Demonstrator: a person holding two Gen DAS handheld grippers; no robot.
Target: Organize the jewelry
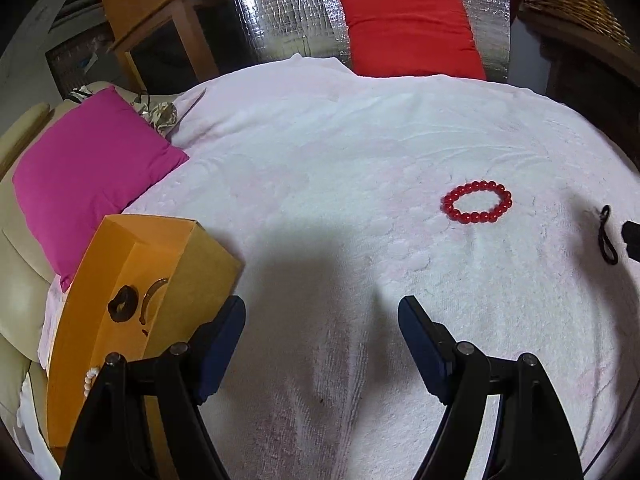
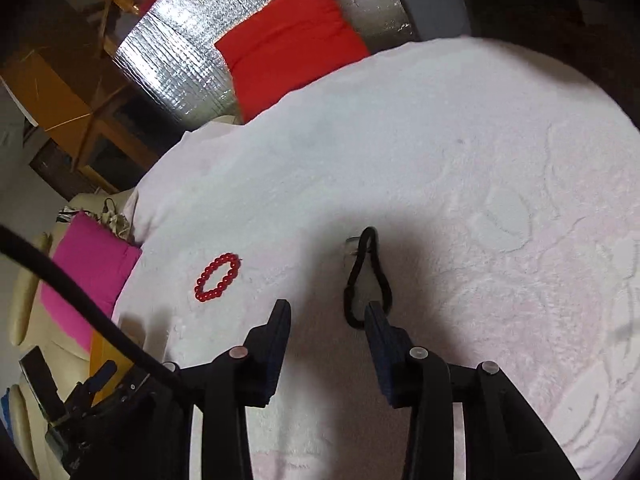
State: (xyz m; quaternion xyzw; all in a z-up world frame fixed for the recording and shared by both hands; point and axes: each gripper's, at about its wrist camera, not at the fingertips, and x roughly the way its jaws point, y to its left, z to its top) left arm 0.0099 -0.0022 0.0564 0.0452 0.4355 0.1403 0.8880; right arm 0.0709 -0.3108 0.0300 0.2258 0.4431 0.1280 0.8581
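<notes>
Black cord loop [image 2: 366, 280] lies just ahead of R gripper [image 2: 327, 312], jaws apart, near fingertip [image 2: 374, 312]; L gripper [image 1: 322, 312] wide.

I see a red bead bracelet [image 1: 477, 201], a black cord loop [image 2: 366, 276], an orange box [image 1: 132, 308], a pink cushion [image 1: 92, 176] and a white towel [image 1: 320, 184].

My right gripper's [image 2: 327, 312] finger covers the black cord loop's [image 2: 366, 276] near end; the white beads [image 1: 91, 380] in the orange box [image 1: 132, 280] sit half hidden.
</notes>
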